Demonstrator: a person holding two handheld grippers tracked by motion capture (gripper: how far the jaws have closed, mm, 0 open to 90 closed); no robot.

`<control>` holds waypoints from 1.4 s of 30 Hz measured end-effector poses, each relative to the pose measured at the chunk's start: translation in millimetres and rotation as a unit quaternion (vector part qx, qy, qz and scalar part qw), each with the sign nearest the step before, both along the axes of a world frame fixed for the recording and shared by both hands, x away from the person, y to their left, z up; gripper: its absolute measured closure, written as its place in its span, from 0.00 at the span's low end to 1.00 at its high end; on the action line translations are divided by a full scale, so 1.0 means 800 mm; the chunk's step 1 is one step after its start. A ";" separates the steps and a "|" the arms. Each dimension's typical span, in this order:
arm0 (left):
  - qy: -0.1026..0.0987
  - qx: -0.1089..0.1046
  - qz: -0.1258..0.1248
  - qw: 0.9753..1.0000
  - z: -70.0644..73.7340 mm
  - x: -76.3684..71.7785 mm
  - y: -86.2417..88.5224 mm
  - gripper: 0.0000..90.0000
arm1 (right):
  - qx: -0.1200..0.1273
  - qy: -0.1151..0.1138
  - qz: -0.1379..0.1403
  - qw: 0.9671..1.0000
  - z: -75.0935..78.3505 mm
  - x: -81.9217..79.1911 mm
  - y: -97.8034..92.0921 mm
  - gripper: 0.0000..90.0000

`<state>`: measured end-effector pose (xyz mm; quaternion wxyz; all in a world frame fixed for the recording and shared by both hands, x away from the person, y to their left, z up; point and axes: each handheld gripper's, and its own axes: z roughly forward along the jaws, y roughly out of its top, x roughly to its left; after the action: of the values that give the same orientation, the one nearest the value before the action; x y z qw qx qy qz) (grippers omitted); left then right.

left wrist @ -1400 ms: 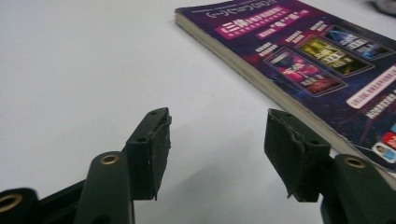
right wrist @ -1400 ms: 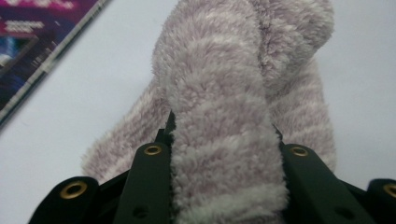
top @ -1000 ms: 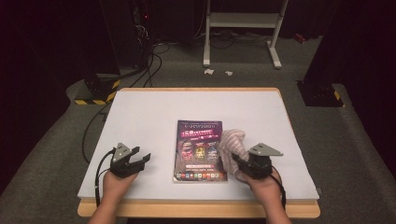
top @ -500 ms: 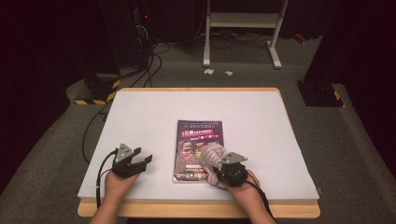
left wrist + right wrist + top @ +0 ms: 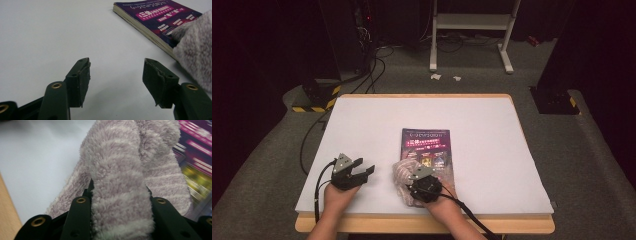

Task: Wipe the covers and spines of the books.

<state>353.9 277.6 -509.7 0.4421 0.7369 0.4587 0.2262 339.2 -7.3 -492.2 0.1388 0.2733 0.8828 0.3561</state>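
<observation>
High view: the fluffy lilac cloth lay on the near left corner of the purple magazine, close to the table's near edge. The right gripper gripped a fold of that cloth. The left gripper rested just left, jaws spread and holding nothing.

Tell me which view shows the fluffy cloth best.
The right gripper view: the striped lilac cloth is close up, pinched between the right gripper's jaws. The high view shows it small, at the book's near left corner. The left gripper view catches one edge.
</observation>
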 end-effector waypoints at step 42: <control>0.006 0.003 -0.001 1.000 -0.001 0.001 -0.001 0.43 | -0.019 -0.035 -0.101 0.994 0.002 -0.020 -0.099 0.74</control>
<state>354.9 276.9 -510.2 0.4376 0.7401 0.4595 0.2228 323.4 -86.4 -490.4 0.2105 0.3460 0.8516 0.3328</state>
